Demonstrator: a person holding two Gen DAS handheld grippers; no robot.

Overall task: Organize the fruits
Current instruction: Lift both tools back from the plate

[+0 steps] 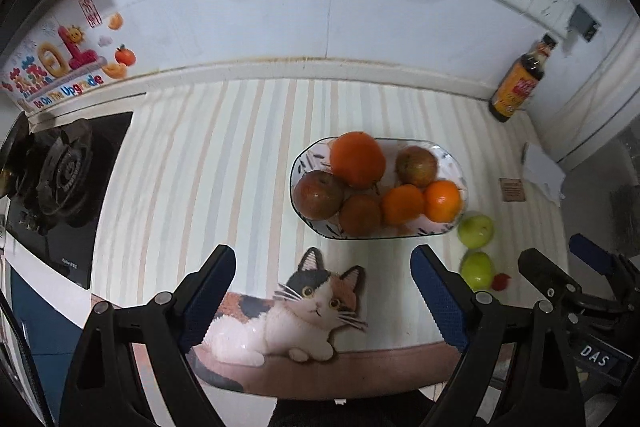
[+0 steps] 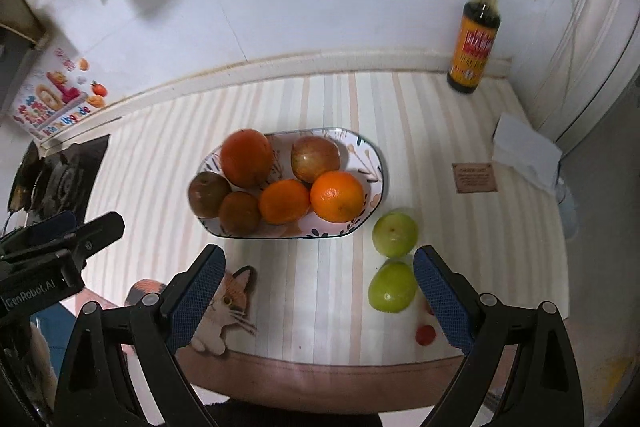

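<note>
An oval patterned plate (image 1: 448,155) (image 2: 374,163) on the striped mat holds several oranges and reddish apples. Two green apples lie on the mat right of the plate: a far one (image 1: 475,230) (image 2: 395,234) and a near one (image 1: 477,270) (image 2: 392,287). A small red fruit (image 1: 500,281) (image 2: 425,334) lies beside the near one. My left gripper (image 1: 323,287) is open and empty above the cat picture, short of the plate. My right gripper (image 2: 319,291) is open and empty; the near green apple sits just inside its right finger (image 2: 438,291).
A dark sauce bottle (image 1: 516,83) (image 2: 474,39) stands at the back right by the wall. A gas stove (image 1: 60,179) (image 2: 52,171) is at the left. White paper (image 2: 524,151) and a brown label (image 2: 475,177) lie at the right. The mat's front edge is near.
</note>
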